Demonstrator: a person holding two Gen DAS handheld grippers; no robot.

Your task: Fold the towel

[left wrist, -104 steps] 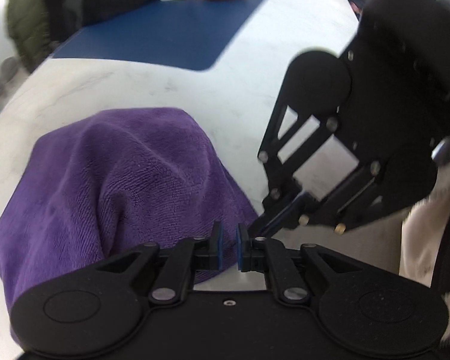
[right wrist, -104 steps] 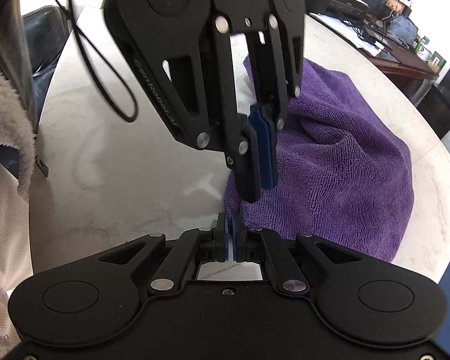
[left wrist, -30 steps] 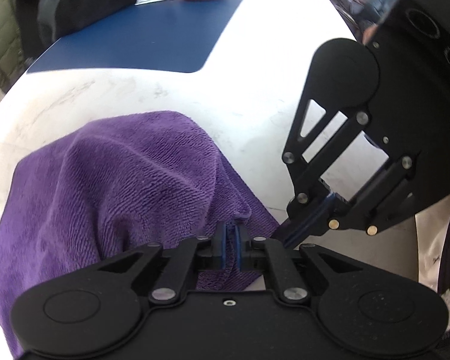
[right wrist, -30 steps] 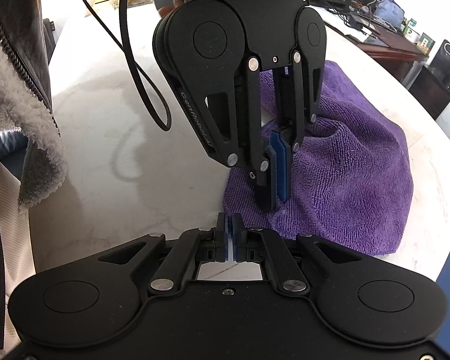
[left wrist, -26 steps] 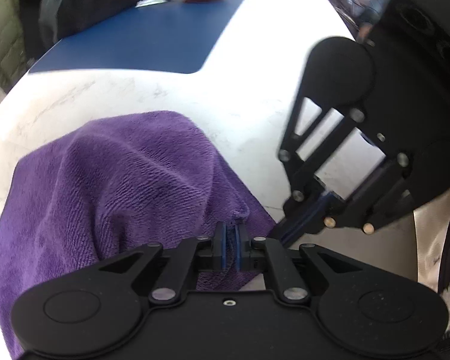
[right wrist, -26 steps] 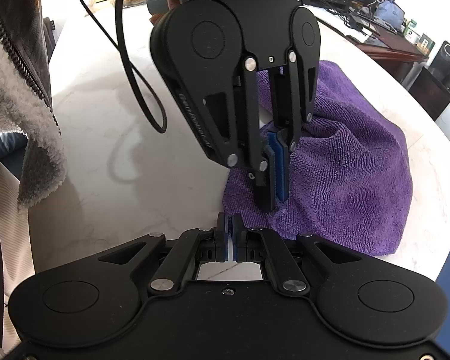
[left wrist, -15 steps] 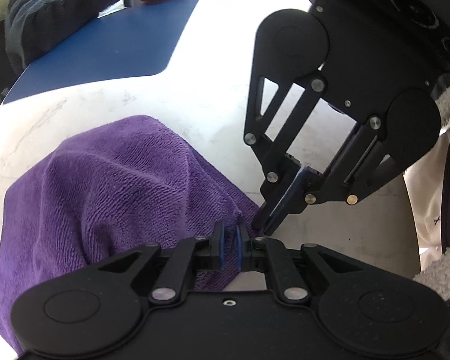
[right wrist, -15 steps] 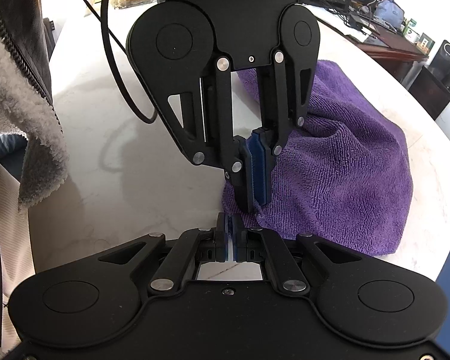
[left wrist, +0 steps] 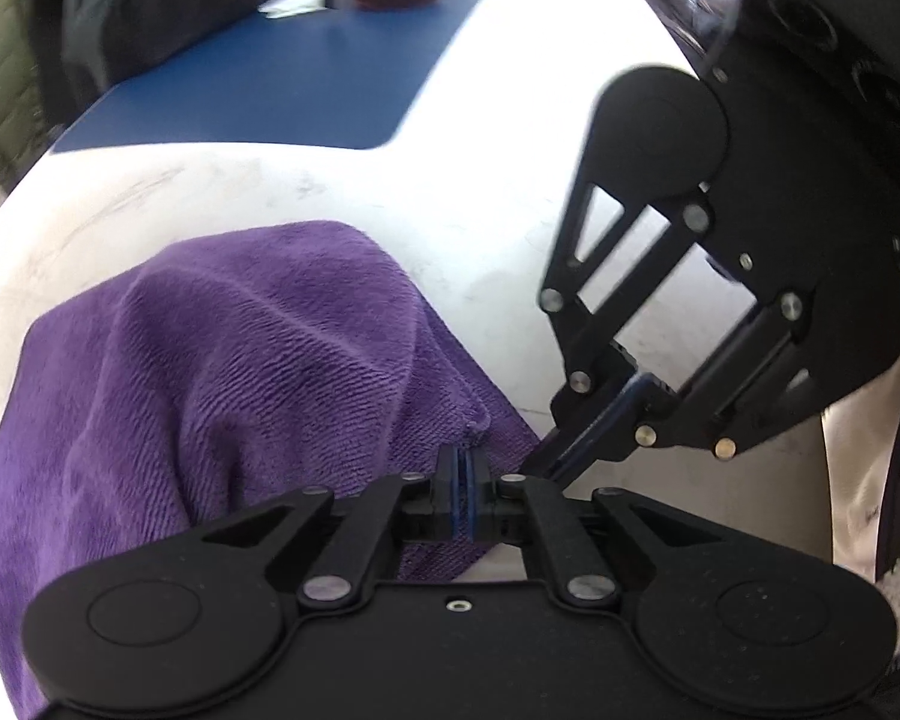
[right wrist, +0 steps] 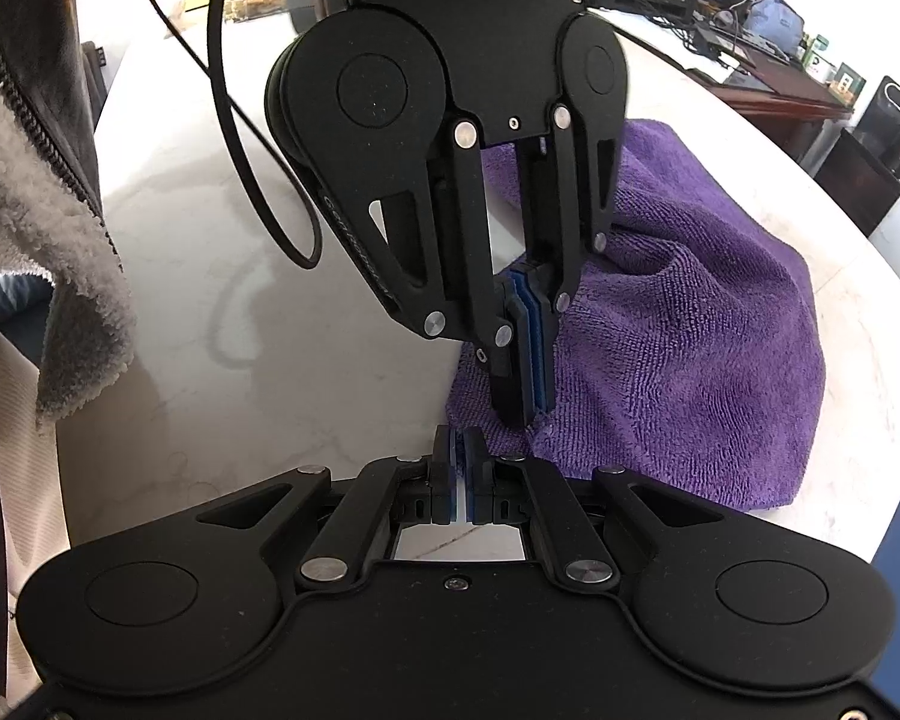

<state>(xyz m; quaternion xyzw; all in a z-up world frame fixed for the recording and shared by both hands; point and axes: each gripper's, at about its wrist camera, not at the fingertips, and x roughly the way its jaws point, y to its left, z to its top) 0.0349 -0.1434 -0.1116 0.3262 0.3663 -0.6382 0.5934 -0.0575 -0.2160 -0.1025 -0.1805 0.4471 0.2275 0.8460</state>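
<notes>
Left wrist view: white marble surface (left wrist: 498, 192) carries the purple towel (left wrist: 222, 372), bunched ahead and left of my left gripper (left wrist: 463, 480). It is not flat; a raised hump runs away from the fingertips. Left gripper is clamped on the near towel edge, fabric puckered right at the closed pads. Right gripper (left wrist: 576, 444) sits just beside it on the right, also closed, tips at the same towel corner; whether cloth is actually between its pads I can't confirm from either view. In the right wrist view the right gripper (right wrist: 463, 468) shows pale surface through the slit, with towel (right wrist: 690, 324) just ahead.

Risks, as I judge them:
- Both grippers crowd one corner, so lifting gives a bunched rope rather than a clean fold.
- Right gripper may hold nothing, so the edge would sag on that side.
- Left bite looks thin; a fast pull could slip it out.
- Gripper bodies nearly touch, so a collision is possible if I turn either.
</notes>
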